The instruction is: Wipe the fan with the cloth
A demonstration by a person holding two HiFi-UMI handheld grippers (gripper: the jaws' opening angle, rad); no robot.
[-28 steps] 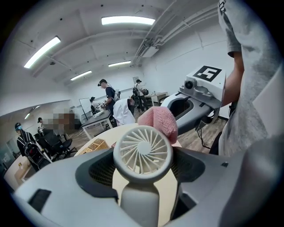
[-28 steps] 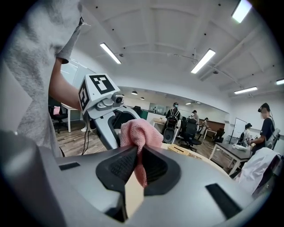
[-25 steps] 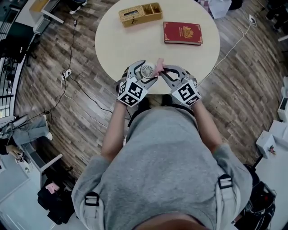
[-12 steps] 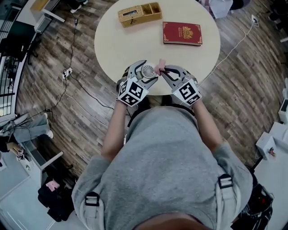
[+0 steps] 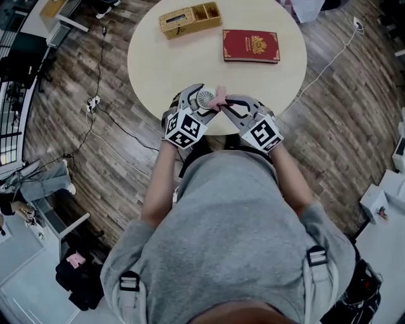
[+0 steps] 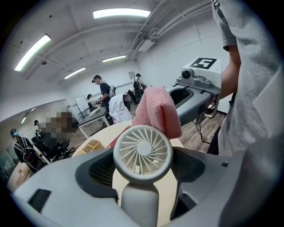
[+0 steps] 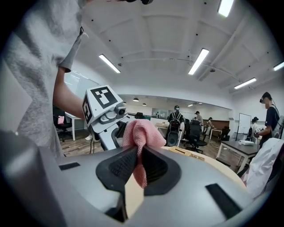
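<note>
A small white handheld fan [image 6: 143, 153] with a round grille stands upright between the jaws of my left gripper [image 5: 200, 101], which is shut on its handle. My right gripper [image 5: 226, 102] is shut on a pink cloth [image 7: 141, 135]. The cloth [image 6: 157, 110] presses against the upper right rim of the fan head. In the head view the fan [image 5: 204, 98] and the cloth [image 5: 219, 98] meet over the near edge of the round table [image 5: 164, 63]. Both grippers face each other, fingertips close together.
A red book [image 5: 250, 46] lies at the table's far right, a wicker box [image 5: 190, 19] at the far left. Cables run across the wooden floor on both sides. People and desks fill the room behind.
Both grippers, with the fan and the cloth, have shifted slightly to the left and away from me. The cloth stays against the fan head.
</note>
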